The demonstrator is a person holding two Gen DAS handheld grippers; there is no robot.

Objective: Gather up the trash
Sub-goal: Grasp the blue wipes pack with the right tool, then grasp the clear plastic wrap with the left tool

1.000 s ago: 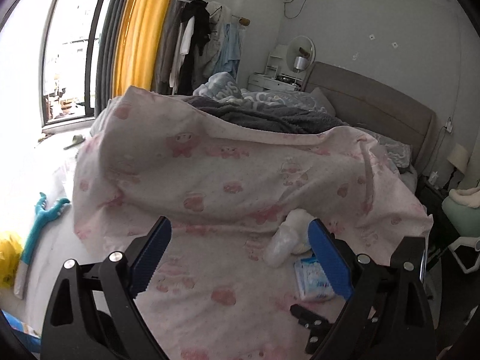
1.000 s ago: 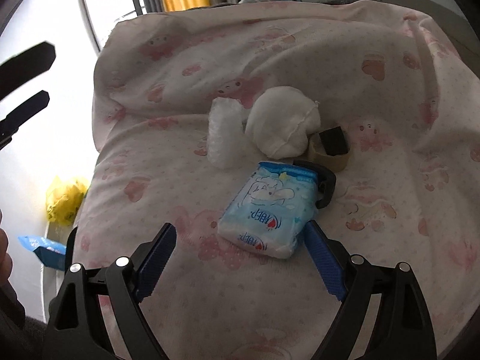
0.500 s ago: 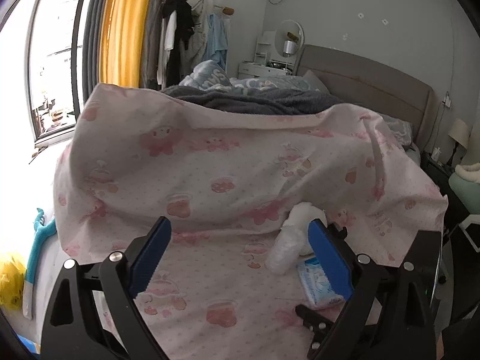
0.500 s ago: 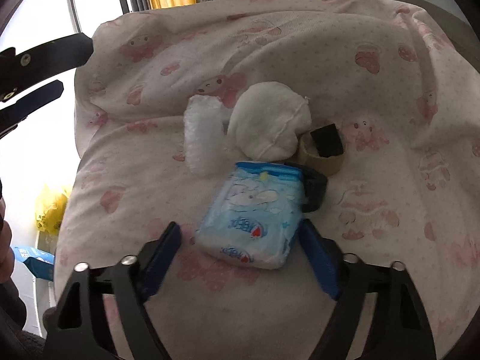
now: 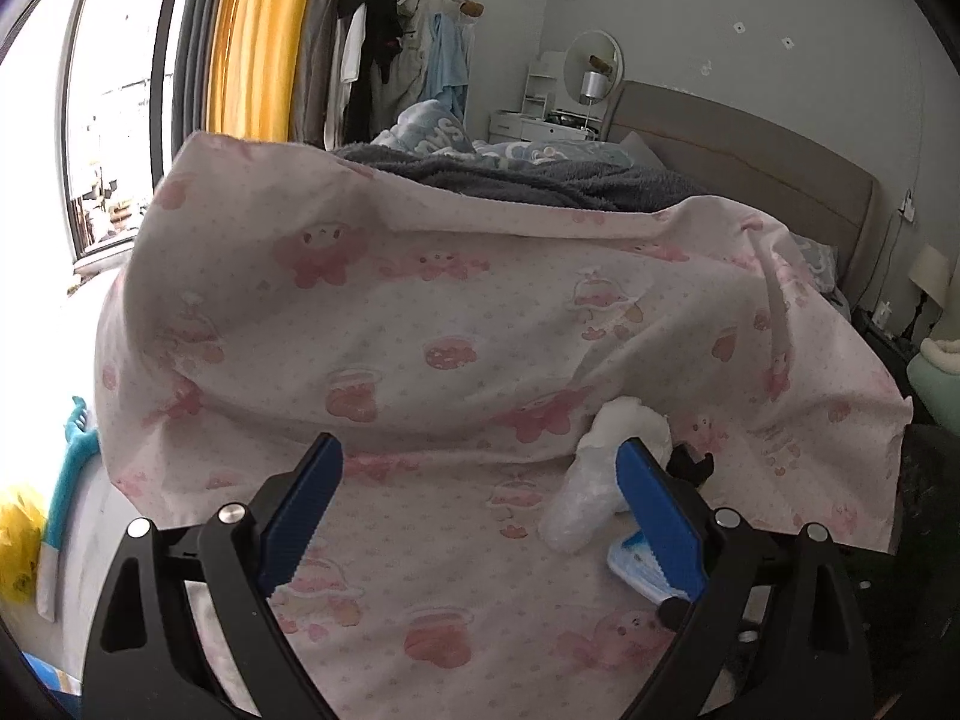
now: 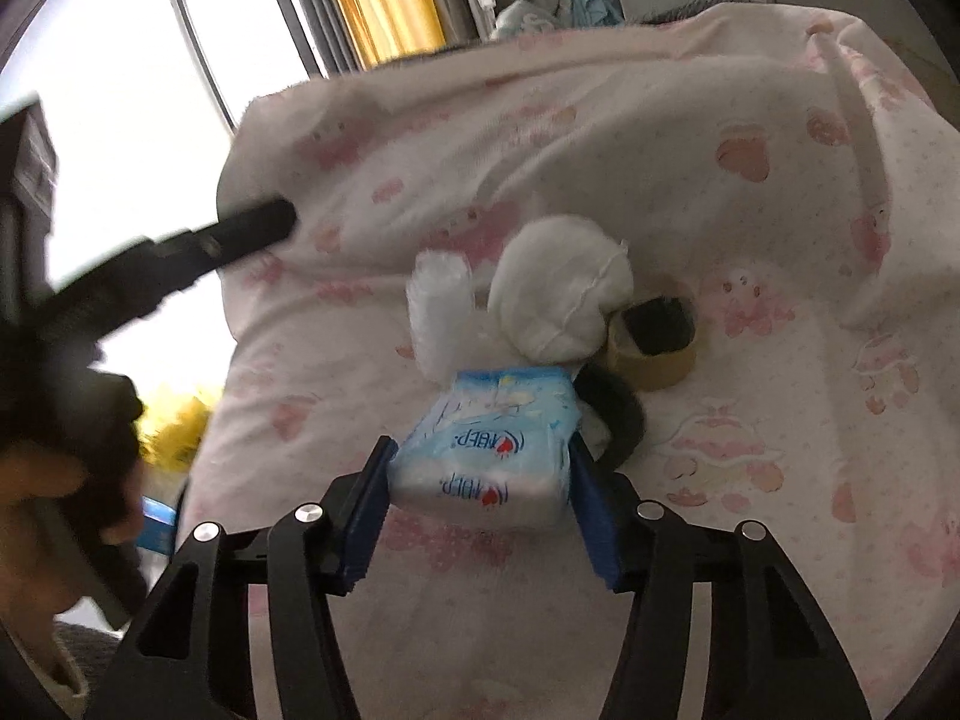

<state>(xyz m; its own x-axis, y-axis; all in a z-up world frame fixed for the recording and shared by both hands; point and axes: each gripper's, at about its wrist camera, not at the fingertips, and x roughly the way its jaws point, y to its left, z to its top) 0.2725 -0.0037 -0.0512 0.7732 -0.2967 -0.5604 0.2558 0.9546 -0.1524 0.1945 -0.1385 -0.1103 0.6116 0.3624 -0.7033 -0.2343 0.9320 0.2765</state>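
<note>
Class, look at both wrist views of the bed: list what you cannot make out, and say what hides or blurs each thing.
- Blue tissue pack, left wrist view: mostly hidden behind the left tool.
- Tape roll, right wrist view: partly covered by the white bundle and a black object.
- Right tool, closing around the pack: whether the pads press it yet is unclear.
- Hand, right wrist view: motion-blurred, cut off by the edge.

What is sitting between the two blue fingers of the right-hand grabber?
In the right wrist view, a blue tissue pack lies on the pink bedspread between the right gripper's closing jaws; both pads look to be touching its sides.
</note>
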